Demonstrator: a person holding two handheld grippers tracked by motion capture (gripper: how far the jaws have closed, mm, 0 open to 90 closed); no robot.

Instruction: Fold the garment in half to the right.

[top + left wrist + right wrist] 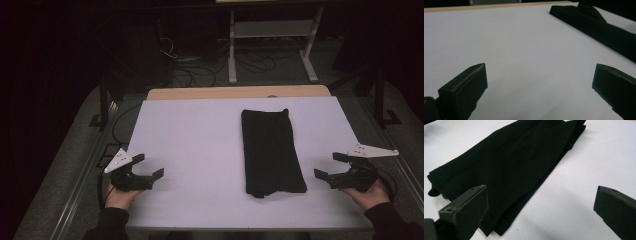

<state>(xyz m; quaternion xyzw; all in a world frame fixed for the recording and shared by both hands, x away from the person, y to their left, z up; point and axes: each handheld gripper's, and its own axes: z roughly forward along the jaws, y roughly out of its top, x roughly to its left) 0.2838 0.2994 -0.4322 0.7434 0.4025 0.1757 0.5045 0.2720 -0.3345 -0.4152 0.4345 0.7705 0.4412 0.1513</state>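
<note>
- Folded black cloth [271, 150] lies flat on the white surface [195, 150], right of centre, long side running away from the person.
- Left hand-held gripper [146, 167] sits near the front left corner of the surface, jaws spread wide, nothing between them, well apart from the cloth.
- Right hand-held gripper [330, 165] sits at the front right edge, jaws also wide apart and empty, near the cloth's near right corner but not touching it.
- Right gripper view: cloth [506, 167] fills the area ahead of the left jaw.
- Left gripper view: cloth [599, 27] far off at upper right.
</note>
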